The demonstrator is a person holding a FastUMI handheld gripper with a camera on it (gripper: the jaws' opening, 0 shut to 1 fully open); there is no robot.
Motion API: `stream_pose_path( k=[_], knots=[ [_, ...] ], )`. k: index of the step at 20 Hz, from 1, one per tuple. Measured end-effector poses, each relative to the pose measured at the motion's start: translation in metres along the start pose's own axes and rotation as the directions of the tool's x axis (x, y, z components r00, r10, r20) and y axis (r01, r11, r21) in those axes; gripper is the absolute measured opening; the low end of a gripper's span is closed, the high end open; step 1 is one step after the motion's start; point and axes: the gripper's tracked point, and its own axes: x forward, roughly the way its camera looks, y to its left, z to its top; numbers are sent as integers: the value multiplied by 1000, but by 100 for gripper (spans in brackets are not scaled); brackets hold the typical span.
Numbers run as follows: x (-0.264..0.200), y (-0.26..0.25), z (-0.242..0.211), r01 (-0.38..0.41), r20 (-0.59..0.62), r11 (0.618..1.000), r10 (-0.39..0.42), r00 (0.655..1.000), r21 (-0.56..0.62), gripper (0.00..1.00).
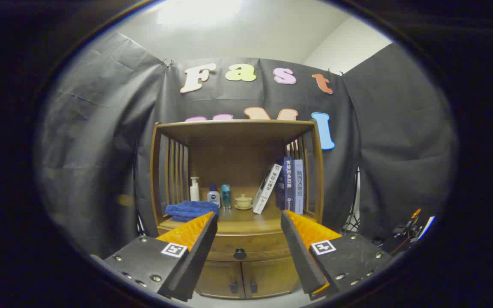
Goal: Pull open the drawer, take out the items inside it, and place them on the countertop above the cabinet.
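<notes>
Two fingers spread apart, gripper [249, 222] held short of the closed drawer [246, 248].

One dark knob [240, 254] sat centred on the drawer front, seen between the released fingers, which grasped nothing. Above the drawer, the desk [246, 224] carried a folded blue towel [191, 210] at left, then a pump bottle [194, 189], two small bottles, a lidded cup [243, 202] and books [287, 185] at right. Two cabinet doors [244, 278] stood shut below.

Wooden countertop [246, 222] bears folded towel [190, 209], bottles [213, 196], teacup [243, 201], books [287, 184].
</notes>
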Motion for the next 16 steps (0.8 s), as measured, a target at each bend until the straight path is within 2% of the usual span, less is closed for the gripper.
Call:
stream_pose_path(
  k=[16],
  knots=[
    [10,-2,-23,2,-50,1000,-1,999,9,90]
  ],
)
